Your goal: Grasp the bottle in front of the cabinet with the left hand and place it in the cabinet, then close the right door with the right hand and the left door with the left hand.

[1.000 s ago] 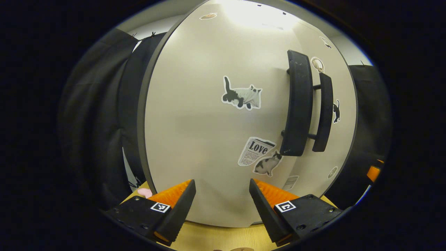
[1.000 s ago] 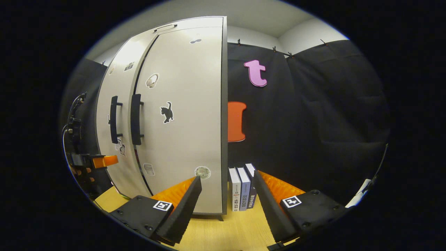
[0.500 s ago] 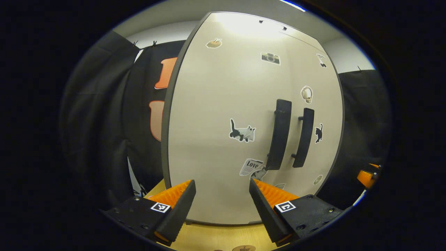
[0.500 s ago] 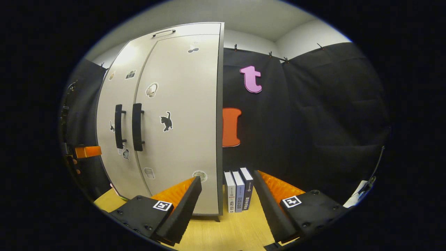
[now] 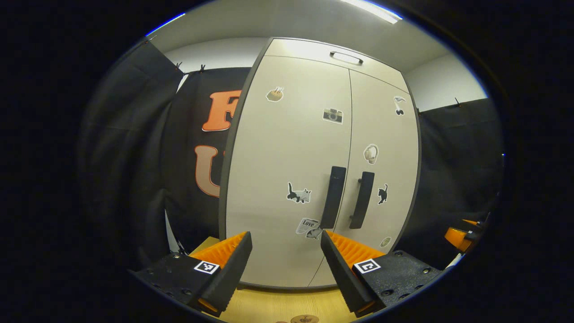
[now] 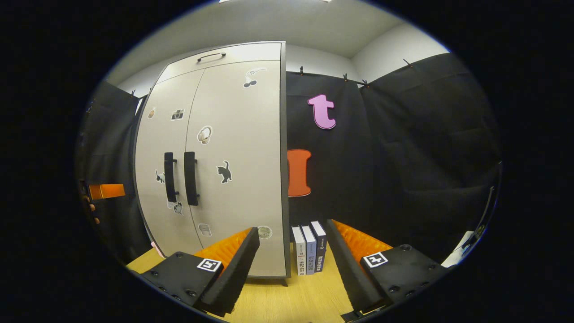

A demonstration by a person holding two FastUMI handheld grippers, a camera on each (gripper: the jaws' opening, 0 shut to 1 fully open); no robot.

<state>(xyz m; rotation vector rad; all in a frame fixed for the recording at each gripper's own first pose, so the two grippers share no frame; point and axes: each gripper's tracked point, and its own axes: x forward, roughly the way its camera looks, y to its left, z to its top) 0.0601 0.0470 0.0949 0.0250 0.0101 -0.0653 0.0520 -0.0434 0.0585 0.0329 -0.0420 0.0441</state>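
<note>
Pale grey-beige panels are facing both cameras: the cabinet (image 5: 314,179) is standing on a light wooden desk (image 6: 287,300), against the black cloth wall, with both of its doors lying flush. In the left gripper view, the left door (image 5: 287,157) and right door (image 5: 381,134) are meeting at a thin vertical seam, with two dark upright handles (image 5: 334,197) sitting side by side just either side of it. Small stickers, among them cats and a camera, are dotting both doors.

The left tool (image 5: 286,264) is hovering in front of the left door, its two fingers spread wide with nothing between them and not touching the cabinet. The right tool (image 6: 291,264) is hovering off the cabinet's right corner, its fingers likewise spread and empty. A short row of three upright books (image 6: 308,249) is standing on the desk just to the right of the cabinet, between that tool's fingers in its view.

The bottle cannot be seen anywhere on the desk in front of the cabinet; judging by the shut doors, it is most likely sitting inside, hidden.

At the far left edge of the right gripper view, part of the other tool and the fingers of the hand holding it are showing near the cabinet's left side.

Judging from this, every step of the task appears done. The next move calls only for drawing both tools clear without knocking the handles or nudging the doors.
</note>
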